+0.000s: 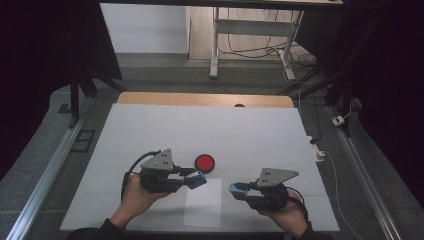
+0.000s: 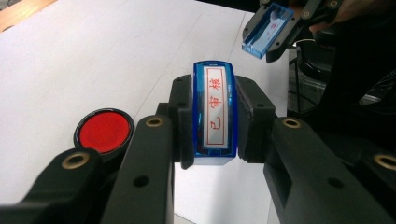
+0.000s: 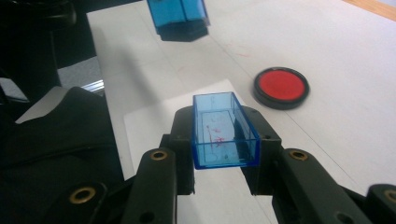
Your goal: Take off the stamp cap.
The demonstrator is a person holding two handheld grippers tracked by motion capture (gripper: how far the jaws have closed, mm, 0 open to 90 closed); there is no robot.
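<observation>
The left gripper (image 1: pixel 197 179) is clenched on a glossy blue plastic stamp (image 2: pixel 214 112) with a white label printed in red, held above the white table (image 1: pixel 150 130). Just beyond lies a round red ink pad (image 1: pixel 204 162). Between the grippers lies a flat paper sheet (image 1: pixel 204 207). The right gripper (image 1: pixel 236 190) grips the clear blue boxy cap (image 3: pixel 224 130), well apart from the stamp.

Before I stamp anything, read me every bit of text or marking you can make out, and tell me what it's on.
"已审核", red characters in a red frame, on the white label of the blue stamp held in the left gripper.
Faint red marks inside the clear blue cap held in the right gripper: too smeared to read.
Red ink pad, white paper sheet: no text.
</observation>
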